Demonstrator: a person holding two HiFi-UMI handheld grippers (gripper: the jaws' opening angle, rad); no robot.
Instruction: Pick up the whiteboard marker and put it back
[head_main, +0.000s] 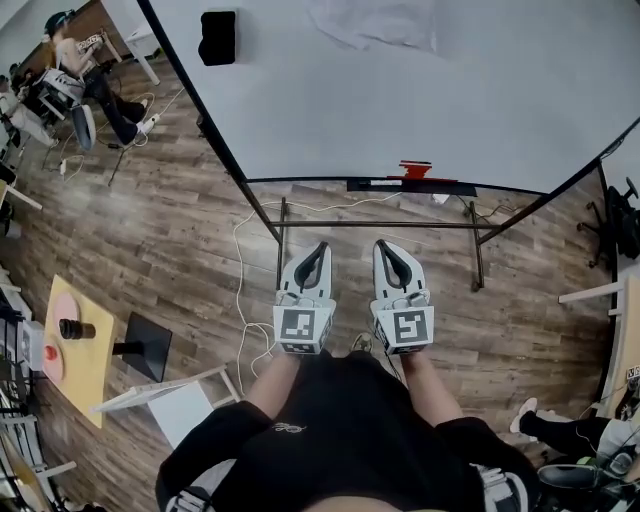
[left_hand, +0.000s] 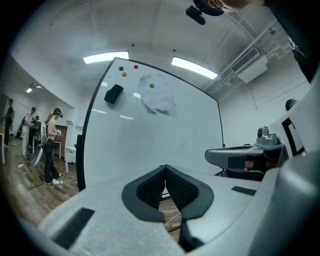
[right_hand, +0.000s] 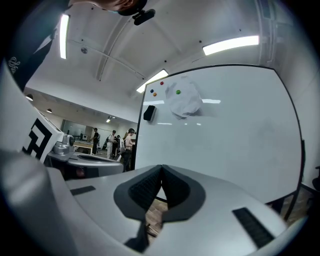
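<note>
Left tool (head_main: 322, 246) and right tool (head_main: 381, 244) were both closed and empty. The tray (head_main: 455, 188) under the whiteboard (head_main: 460, 90) held a red whiteboard marker (head_main: 415, 170), too small for detail.

A black eraser (head_main: 217, 38) and a crumpled white cloth (head_main: 372, 24) hang apart. A yellow table (head_main: 95, 385) and a white cable (head_main: 238, 270) rest on the wood floor (head_main: 180, 230)

A black tray (head_main: 455, 188) on the whiteboard (head_main: 400, 100), ahead of the right gripper (head_main: 385, 246), carries a red marker (head_main: 415, 170); wooden floor (head_main: 180, 230) lies beneath.
</note>
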